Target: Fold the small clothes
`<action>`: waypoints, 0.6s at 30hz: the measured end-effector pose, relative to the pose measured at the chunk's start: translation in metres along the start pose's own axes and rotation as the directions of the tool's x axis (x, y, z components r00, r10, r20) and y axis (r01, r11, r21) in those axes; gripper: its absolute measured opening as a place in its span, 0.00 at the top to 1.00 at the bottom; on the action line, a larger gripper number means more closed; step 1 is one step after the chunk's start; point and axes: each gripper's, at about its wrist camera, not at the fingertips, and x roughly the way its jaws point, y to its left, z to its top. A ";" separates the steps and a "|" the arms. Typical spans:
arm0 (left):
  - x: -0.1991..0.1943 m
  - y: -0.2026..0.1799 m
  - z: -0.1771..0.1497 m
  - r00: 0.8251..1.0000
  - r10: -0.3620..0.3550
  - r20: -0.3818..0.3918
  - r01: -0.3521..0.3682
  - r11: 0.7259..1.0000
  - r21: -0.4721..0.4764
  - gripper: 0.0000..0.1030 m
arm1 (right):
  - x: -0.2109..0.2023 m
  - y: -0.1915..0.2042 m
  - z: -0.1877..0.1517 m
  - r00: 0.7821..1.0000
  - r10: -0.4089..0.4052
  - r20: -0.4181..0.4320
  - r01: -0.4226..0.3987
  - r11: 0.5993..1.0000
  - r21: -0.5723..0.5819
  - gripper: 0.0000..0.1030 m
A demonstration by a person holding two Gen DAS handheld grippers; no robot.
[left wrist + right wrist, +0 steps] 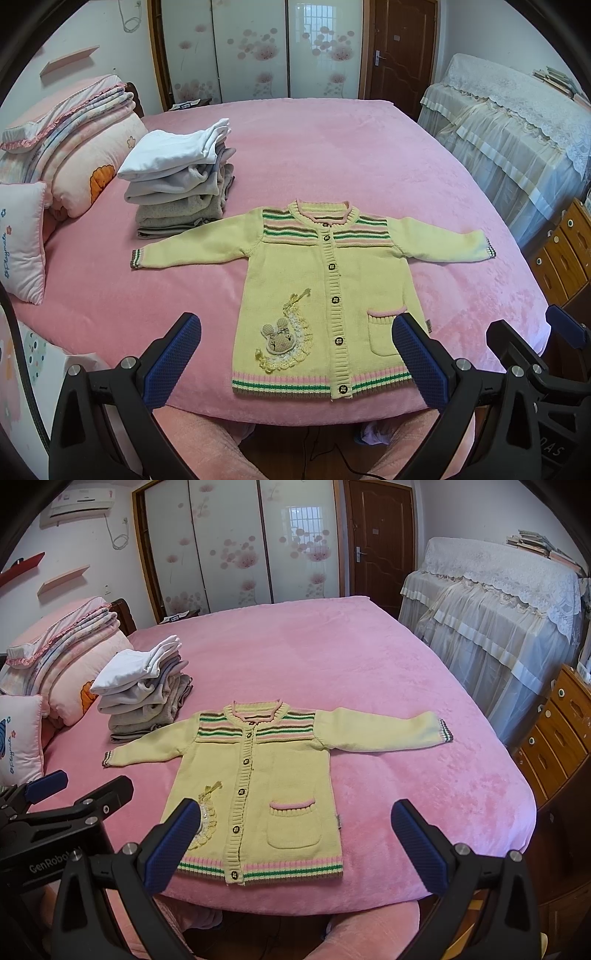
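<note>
On the pink bed (332, 155), a yellow knit cardigan (325, 295) lies flat, buttoned, sleeves spread, near a stack of folded clothes (181, 184). The left gripper (295, 354) and right gripper (295, 834) hover at the near edge, fingers wide and holding nothing.

Cardigan (295, 280): ribbed knit cloth with glossy dark buttons and a crocheted lace appliqué. Bed (332, 155) cover: pink plush, softly sheened. Folded stack (177, 184): smooth white cotton above fleecy grey cloth. Left gripper (295, 354) and right gripper (295, 834): matt black plastic, blue textured rubber pads, bright metal screws. Drawers (554, 746): varnished wood.
</note>
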 end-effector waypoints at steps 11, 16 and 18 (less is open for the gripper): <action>0.002 -0.006 0.002 1.000 -0.006 0.011 0.006 1.000 0.006 0.01 | 0.001 0.002 0.002 1.000 -0.009 0.020 0.009 1.000 0.000 0.00; 0.003 -0.009 0.004 1.000 -0.006 0.017 0.006 1.000 0.009 0.01 | -0.003 -0.002 0.007 0.998 -0.023 0.050 0.024 1.000 -0.005 0.00; 0.003 -0.011 0.005 1.000 -0.006 0.023 0.006 1.000 0.010 0.01 | -0.003 -0.002 0.009 0.998 -0.022 0.057 0.023 1.000 -0.006 0.00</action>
